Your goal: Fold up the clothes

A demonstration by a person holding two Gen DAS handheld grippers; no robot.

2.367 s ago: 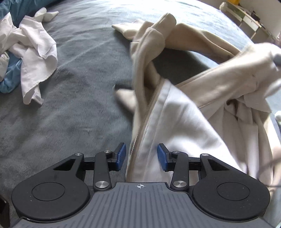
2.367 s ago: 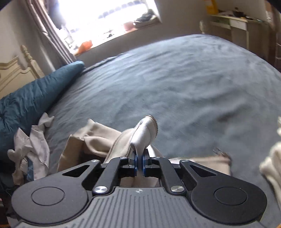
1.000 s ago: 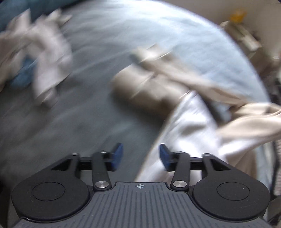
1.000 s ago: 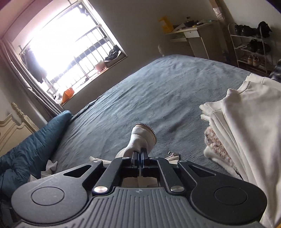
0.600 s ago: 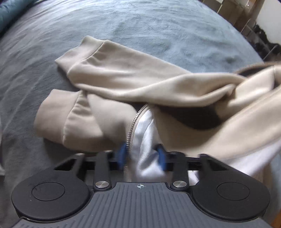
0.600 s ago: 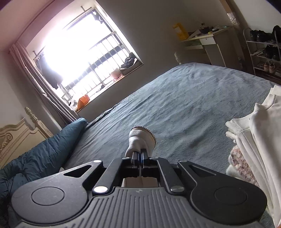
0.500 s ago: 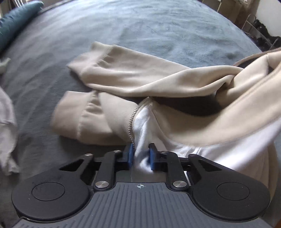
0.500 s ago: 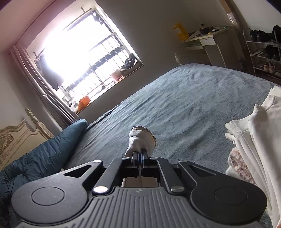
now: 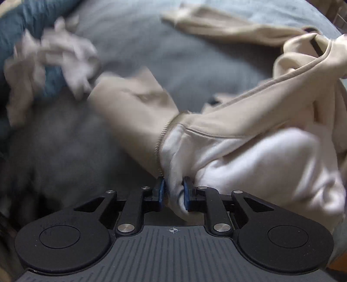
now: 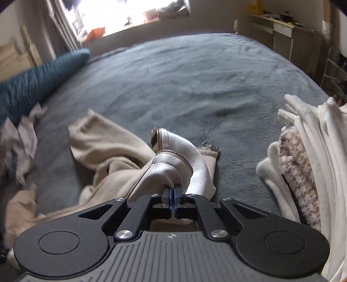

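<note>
At bottom centre of the left wrist view, the left gripper (image 9: 173, 191), its jaws just eased slightly wider, clamps the white-lined zipper edge of the beige zip-up fleece jacket (image 9: 227, 138). The right gripper (image 10: 172, 193) pinches another zipper edge. The jacket sprawls mid-frame across the grey plush bedspread (image 10: 195, 76).

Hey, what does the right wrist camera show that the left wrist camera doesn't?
Only the right wrist view shows the window, a desk, the stack of folded clothes and the right gripper shut on the jacket's zipper edge.

Only the left wrist view shows the left gripper, whose jaws have just been closing, clamped on the jacket's white lining.

Both show the beige jacket, the grey bed, the crumpled white cloth and the teal pillow.
</note>
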